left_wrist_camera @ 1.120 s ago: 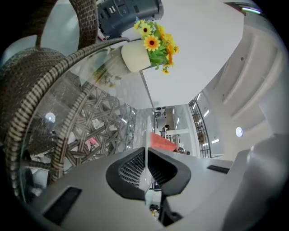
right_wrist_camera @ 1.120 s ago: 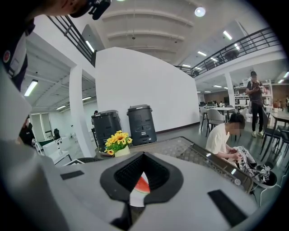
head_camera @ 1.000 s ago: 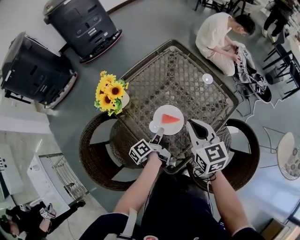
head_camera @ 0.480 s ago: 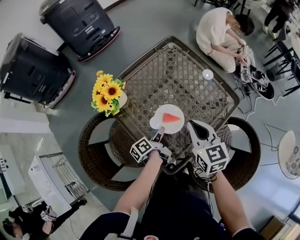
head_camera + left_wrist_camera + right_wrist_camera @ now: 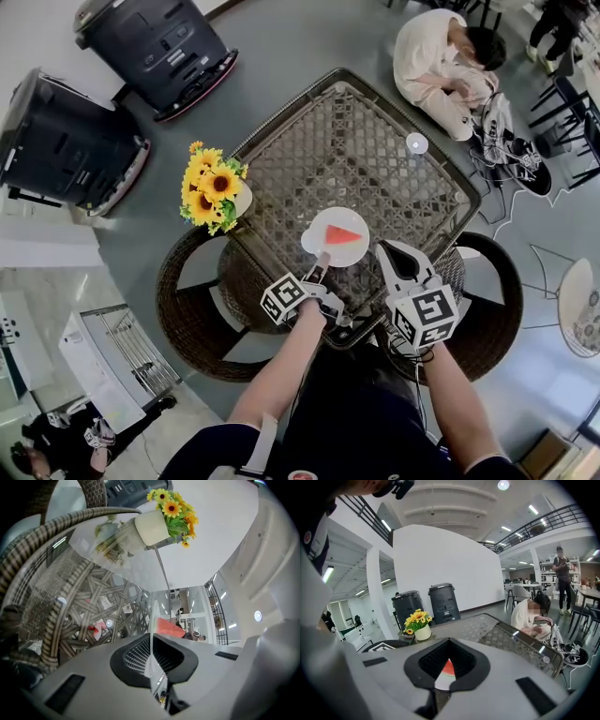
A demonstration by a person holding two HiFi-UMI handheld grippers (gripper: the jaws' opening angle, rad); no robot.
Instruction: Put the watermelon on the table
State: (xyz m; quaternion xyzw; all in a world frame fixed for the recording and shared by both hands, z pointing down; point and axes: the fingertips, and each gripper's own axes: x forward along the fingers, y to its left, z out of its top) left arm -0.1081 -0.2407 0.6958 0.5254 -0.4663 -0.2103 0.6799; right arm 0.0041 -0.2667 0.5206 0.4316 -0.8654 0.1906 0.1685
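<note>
Nearest, the left gripper (image 5: pixel 322 262) is clenched on the near rim of a white plate (image 5: pixel 343 217). The rim runs thin and edge-on between its pads. The right gripper (image 5: pixel 385 251) has its jaws drawn together on nothing, its tip just beside the plate's right rim. Whether it touches the rim is not clear.

The watermelon (image 5: pixel 341 235) lies on the plate, over the near edge of the glass-topped wicker table (image 5: pixel 356 150). I cannot tell whether the plate rests on the glass. The slice lies flat with its long axis across the head view, tapering to a point on the right.

A wicker chair (image 5: pixel 192 314) stands on each near side. A vase of sunflowers (image 5: pixel 212 190) stands at the left corner. A small white disc (image 5: pixel 416 143) lies far across the table. Beyond are a seated person (image 5: pixel 433 56) and two dark bins (image 5: pixel 70 141).
</note>
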